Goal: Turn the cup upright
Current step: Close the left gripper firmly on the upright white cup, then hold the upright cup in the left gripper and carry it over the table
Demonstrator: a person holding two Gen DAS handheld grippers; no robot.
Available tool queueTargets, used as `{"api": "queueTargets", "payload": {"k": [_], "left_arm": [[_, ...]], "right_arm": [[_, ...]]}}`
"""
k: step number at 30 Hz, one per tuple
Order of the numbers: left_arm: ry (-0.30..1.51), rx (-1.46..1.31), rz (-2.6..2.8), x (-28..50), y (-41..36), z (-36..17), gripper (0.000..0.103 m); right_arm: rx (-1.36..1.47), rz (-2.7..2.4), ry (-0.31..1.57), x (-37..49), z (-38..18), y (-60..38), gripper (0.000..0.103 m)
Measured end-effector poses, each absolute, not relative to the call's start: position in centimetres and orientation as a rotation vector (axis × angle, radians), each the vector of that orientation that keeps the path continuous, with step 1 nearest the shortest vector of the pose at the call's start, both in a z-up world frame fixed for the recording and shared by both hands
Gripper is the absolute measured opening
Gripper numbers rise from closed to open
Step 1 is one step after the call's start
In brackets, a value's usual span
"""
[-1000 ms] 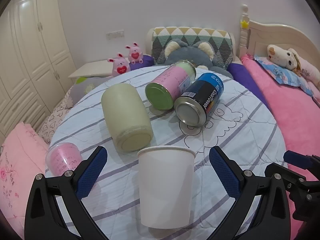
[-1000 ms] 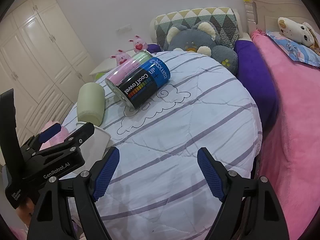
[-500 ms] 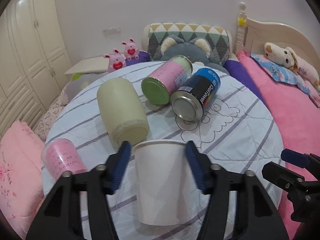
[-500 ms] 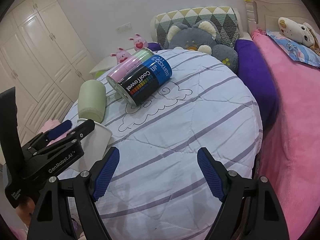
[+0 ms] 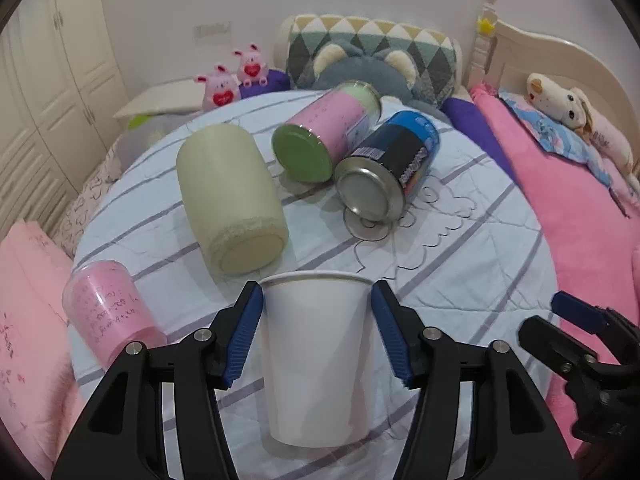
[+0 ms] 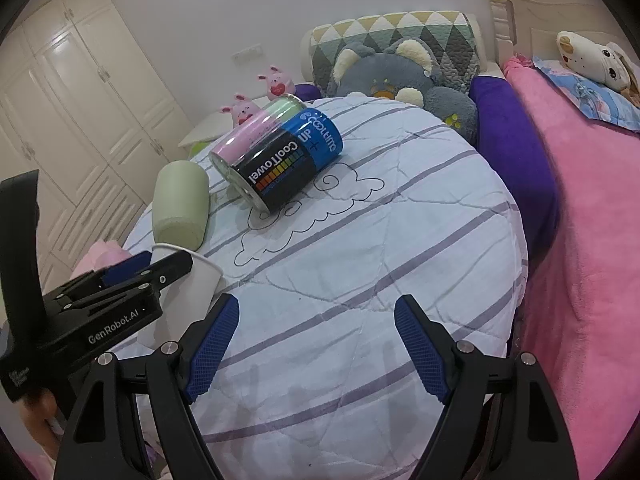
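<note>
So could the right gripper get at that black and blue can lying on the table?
Probably yes: the right gripper is open, and only bare striped cloth lies between it and the can.

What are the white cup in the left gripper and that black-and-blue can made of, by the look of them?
White cup: probably paper; matte, opaque wall with a thin rolled rim. The left gripper has closed onto its sides.
Black-and-blue can: likely metal; its end is shiny silver with a raised seam, and the body carries a glossy printed label. It lies on its side on the striped cloth.
</note>
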State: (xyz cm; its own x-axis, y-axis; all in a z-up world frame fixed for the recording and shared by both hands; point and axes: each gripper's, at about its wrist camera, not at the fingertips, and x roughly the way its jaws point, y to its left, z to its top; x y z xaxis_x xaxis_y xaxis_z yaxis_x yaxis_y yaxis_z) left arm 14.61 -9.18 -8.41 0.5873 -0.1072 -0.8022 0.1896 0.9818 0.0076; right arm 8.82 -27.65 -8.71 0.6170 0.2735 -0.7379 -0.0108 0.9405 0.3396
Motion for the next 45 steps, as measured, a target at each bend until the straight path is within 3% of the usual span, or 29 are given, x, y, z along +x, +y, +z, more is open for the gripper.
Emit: {"api": "queueTargets", "payload": {"k": [1,12,27,45], "left_arm": [[0.946,0.104,-0.181,14.9,-9.4,-8.7,0.068],[0.966,0.100,-0.189,15.7,-9.9,-9.3,0.066],[0.746,0.152,-0.112,13.4,-9.4,-6.8,0.065],[0.725,0.099,-0.164,10.3,-6.6,-8.9,0.066]], "right_arm": [[0.322,0.167,0.890,8.8,-8.7,-27.7,0.082],[0.333,0.164,0.891,9.0,-9.0,-28.0,0.082],[0.332,0.169,0.881,8.6,-8.8,-27.8,0.082],[0.303,0.190,0.882,8.0,-8.8,-25.8,0.082]]}}
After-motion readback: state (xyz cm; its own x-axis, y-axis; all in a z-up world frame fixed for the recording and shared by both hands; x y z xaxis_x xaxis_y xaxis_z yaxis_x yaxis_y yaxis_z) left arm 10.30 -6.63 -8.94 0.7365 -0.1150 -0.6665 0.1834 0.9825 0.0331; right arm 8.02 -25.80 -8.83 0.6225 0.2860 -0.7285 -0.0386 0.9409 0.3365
